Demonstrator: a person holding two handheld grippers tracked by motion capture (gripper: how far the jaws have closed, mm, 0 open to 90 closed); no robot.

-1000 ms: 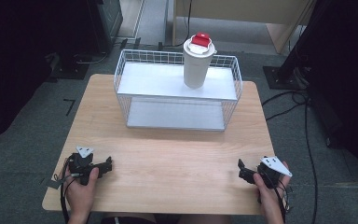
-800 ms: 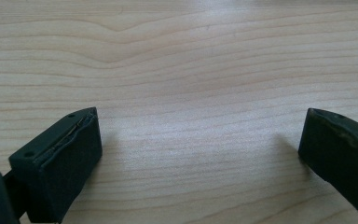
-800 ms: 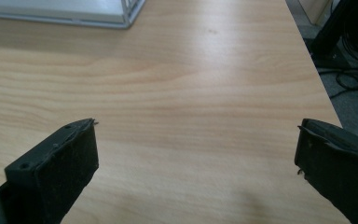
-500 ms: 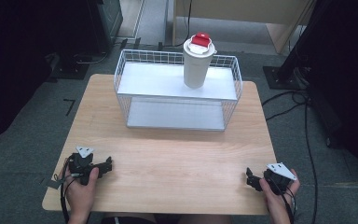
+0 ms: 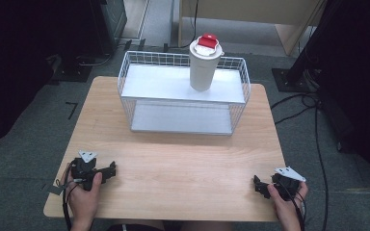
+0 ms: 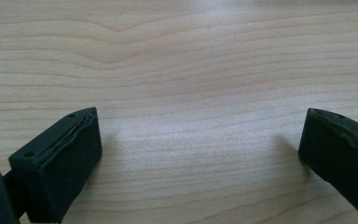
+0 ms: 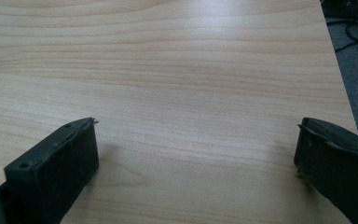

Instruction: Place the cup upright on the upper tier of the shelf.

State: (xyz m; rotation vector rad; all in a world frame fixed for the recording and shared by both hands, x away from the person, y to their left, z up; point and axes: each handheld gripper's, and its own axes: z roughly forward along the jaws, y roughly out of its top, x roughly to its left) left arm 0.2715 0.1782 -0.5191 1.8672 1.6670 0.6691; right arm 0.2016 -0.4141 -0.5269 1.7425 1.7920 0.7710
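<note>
High view: both hand-held grippers, left and right, rest jaws apart on the light wooden table; a white cup with red lid stands atop the white wire basket.

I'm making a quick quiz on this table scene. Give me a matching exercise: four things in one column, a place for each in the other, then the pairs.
1. cup
2. wire rack
3. left gripper
4. right gripper

A. near right table corner
B. far half of table
C. top shelf of the rack
D. near left table corner

Pairs: 1-C, 2-B, 3-D, 4-A
</note>
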